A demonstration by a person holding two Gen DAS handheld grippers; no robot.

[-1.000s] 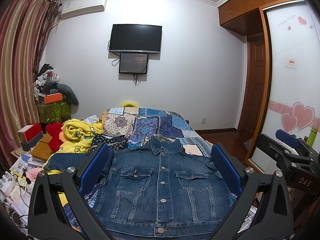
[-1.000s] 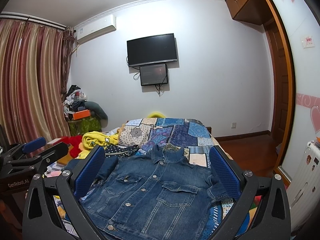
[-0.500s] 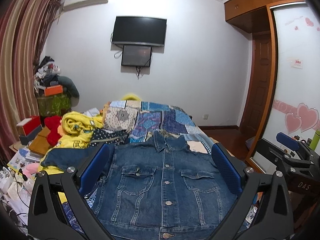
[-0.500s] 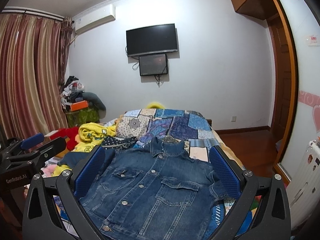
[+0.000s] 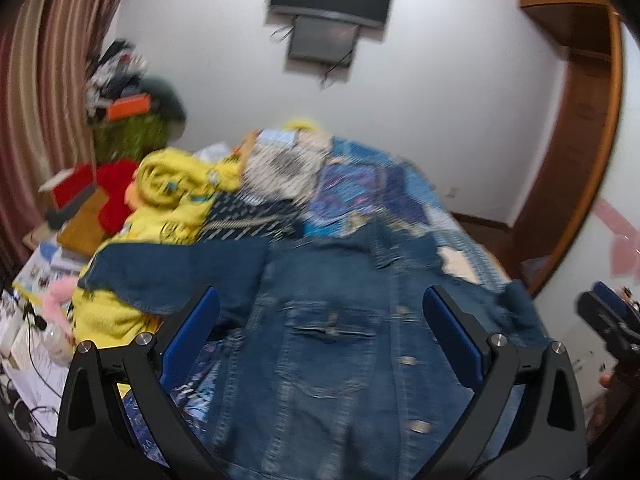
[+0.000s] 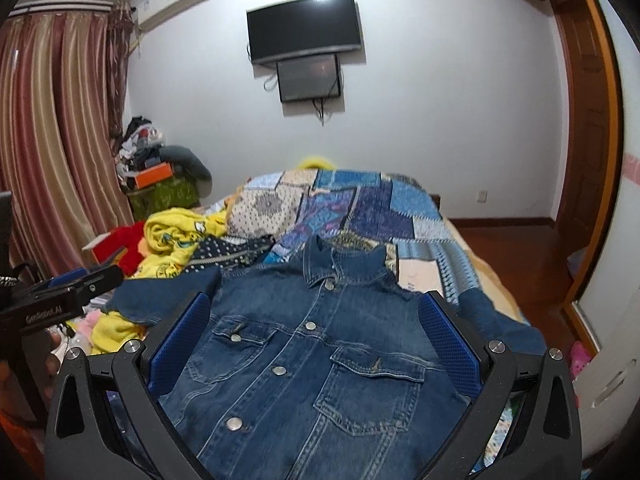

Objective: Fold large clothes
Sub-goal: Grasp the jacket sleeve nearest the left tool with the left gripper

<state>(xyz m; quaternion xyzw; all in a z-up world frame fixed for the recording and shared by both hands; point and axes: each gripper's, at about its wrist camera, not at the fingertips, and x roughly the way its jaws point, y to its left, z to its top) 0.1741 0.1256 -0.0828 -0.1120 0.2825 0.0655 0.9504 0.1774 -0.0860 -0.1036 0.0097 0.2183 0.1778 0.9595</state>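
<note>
A: What has changed in the last second?

B: Both cameras have tipped down toward the bed (image 6: 476,264). The denim jacket (image 6: 316,344) now fills more of each view and the TV (image 6: 304,26) sits higher. The left wrist view is smeared with motion blur, so that hand is swinging fast; the right view is sharp.

A: Where is the jacket?

B: Spread face up on the patchwork quilt (image 6: 360,208) at the near end of the bed, buttoned, collar toward the far wall. Its left sleeve (image 5: 160,276) trails over the yellow blanket (image 5: 176,184) at the bed's left edge; the other sleeve (image 6: 496,320) lies toward the right edge.

A: And the tools?

B: The left hand-held gripper (image 5: 320,344) and the right hand-held gripper (image 6: 312,340) are both spread wide, blue pads apart, holding nothing. Each hovers above the jacket's lower front. Whether either touches the cloth, I cannot tell.

A: Meaning for the fold?

B: No fold is made yet. I judge this the approach: both hands dropping in for a first grasp, probably sleeves or hem.
</note>
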